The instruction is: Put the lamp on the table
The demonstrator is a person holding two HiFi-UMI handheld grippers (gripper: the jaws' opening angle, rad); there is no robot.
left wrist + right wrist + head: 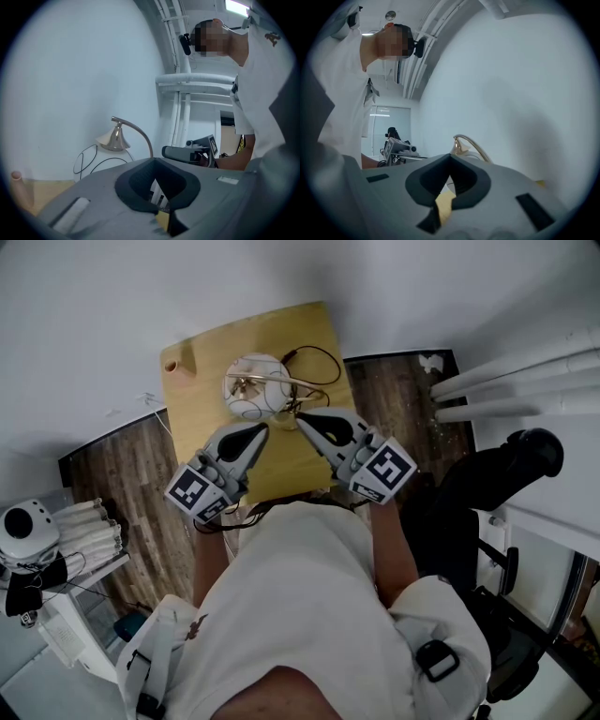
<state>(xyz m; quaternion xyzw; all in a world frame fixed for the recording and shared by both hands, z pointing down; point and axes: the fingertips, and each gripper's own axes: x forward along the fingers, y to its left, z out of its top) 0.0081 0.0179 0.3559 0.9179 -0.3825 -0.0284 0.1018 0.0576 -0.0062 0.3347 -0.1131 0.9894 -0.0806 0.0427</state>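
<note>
A desk lamp point(255, 387) with a round white base and a curved gold arm stands on the small wooden table point(199, 404), its black cable point(322, 359) looping behind it. My left gripper point(263, 429) is shut and empty, just in front of the base. My right gripper point(301, 415) is shut too, empty, close to the lamp's right side. The left gripper view shows the lamp's metal shade and arm point(116, 137) past the closed tips point(153, 160), and the right gripper point(187, 152) beyond. In the right gripper view the gold arm point(465, 141) rises behind the closed tips point(450, 155).
A short wooden peg point(185, 360) stands at the table's far left corner. The table sits against a white wall. A black chair point(487, 486) and white pipes point(525, 381) are at the right, a white device on a rack point(30, 532) at the left.
</note>
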